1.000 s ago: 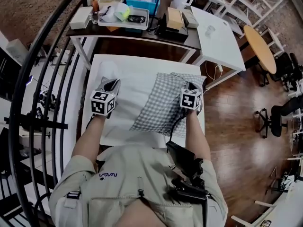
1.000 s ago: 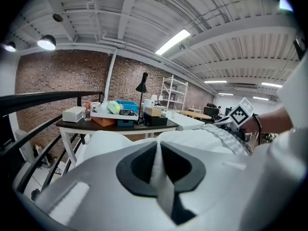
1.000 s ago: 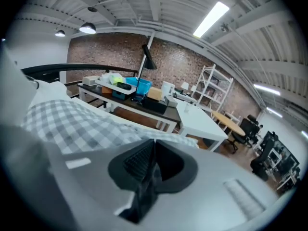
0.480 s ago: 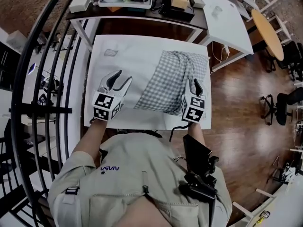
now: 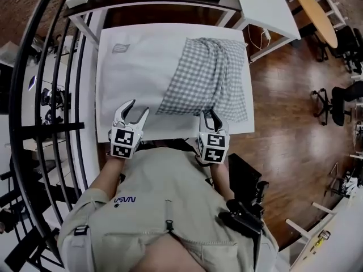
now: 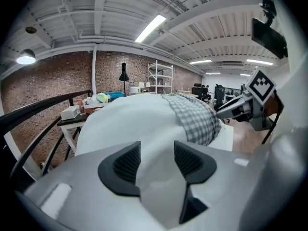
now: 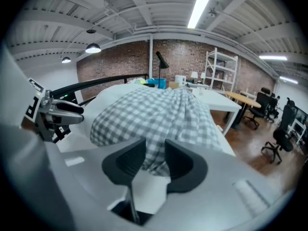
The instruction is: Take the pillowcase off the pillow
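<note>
A: Left side?
B: Left gripper (image 5: 135, 111) is hanging at the near edge of the white table (image 5: 113, 78), pointing away from the person and tilting down. Bare forearm (image 5: 106, 177) is tucking in against the beige shirt (image 5: 164, 208). Jaws have just been opening and are standing wide. Only bare tabletop is showing between them.
A: Right?
B: Right gripper (image 5: 207, 115) is sitting level with it at the same near edge, also angling down. Its jaws have just been opening too, with a narrower gap than the left's. Pads aren't pressing on anything. The near end of the checked pillowcase (image 5: 207, 72) is showing through the gap, just ahead of the tips.
A: Where's the pillowcase lying?
B: On the table's right half, slanting from the near edge toward the far right corner, bulging and bunching at the far end. It's lying well apart from the left gripper.
A: Surroundings?
B: Black railing (image 5: 34, 95) is curving along the left. Dark desk (image 5: 147, 1) is butting the far edge, with a white desk (image 5: 266, 7) right of it. Wooden floor (image 5: 283, 95) and an office chair (image 5: 346, 102) are lying further right. Between the grippers and the fabric, just bare tabletop.
</note>
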Demonstrator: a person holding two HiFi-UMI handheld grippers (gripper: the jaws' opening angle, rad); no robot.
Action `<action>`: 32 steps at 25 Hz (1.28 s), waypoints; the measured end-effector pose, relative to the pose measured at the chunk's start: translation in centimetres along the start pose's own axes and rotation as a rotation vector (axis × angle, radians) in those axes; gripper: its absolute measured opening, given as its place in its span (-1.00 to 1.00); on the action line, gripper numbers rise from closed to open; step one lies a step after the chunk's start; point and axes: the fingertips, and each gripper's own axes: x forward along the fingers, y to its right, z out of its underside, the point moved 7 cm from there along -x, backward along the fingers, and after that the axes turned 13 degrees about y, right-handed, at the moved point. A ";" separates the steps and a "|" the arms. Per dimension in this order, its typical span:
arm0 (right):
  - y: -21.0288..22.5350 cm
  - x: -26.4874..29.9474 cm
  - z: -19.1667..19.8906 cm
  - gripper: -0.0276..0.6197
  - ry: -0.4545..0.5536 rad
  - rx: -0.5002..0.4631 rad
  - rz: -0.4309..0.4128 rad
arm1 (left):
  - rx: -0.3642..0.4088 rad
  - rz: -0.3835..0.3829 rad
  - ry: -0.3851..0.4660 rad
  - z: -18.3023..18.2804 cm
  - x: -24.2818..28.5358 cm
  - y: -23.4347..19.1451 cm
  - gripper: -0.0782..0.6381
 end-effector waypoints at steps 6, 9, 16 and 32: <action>-2.5 2.6 3.7 -0.50 -0.083 -0.028 -0.014 | 0.044 0.030 -0.068 2.2 1.6 0.3 -0.20; -2.3 3.3 3.9 -0.82 -0.082 -0.082 0.027 | 0.082 0.023 -0.071 2.2 2.3 0.3 -0.52; 0.0 0.7 0.7 -0.90 0.044 -0.151 0.159 | 0.100 -0.057 0.071 -3.3 1.2 -1.4 -0.75; 10.6 2.0 5.2 -0.90 -0.122 -0.062 0.317 | -0.149 -0.149 0.029 0.9 1.2 -3.5 -0.75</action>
